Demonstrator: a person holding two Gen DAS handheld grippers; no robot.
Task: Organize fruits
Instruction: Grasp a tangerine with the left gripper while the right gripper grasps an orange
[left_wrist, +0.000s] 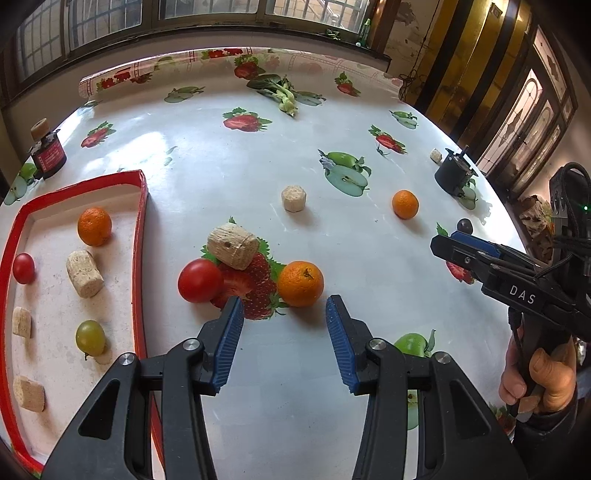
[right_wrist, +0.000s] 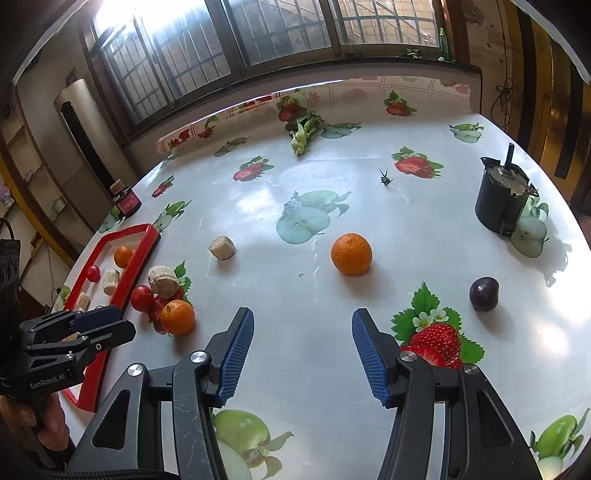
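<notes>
the left tongs (left_wrist: 284, 306) stand wide apart and hold nothing, poised just short of an orange (left_wrist: 300, 283) and a red tomato (left_wrist: 200, 280) that lie on the tabletop (left_wrist: 236, 177) on either side of a printed strawberry. a wood-chip block (left_wrist: 232, 247) sits just behind them. to the left, a red-rimmed tray (left_wrist: 142, 221) holds a second orange (left_wrist: 94, 226), a small tomato (left_wrist: 23, 268), a green grape (left_wrist: 89, 337) and several more blocks. the right tongs (right_wrist: 303, 328) are also spread wide and empty, over bare tabletop. ahead of them lies a third orange (right_wrist: 351, 253), and off to the right a dark plum (right_wrist: 484, 294). a black motor (right_wrist: 504, 199) stands near the far right edge, and a leafy green (right_wrist: 304, 129) lies at the far side.
</notes>
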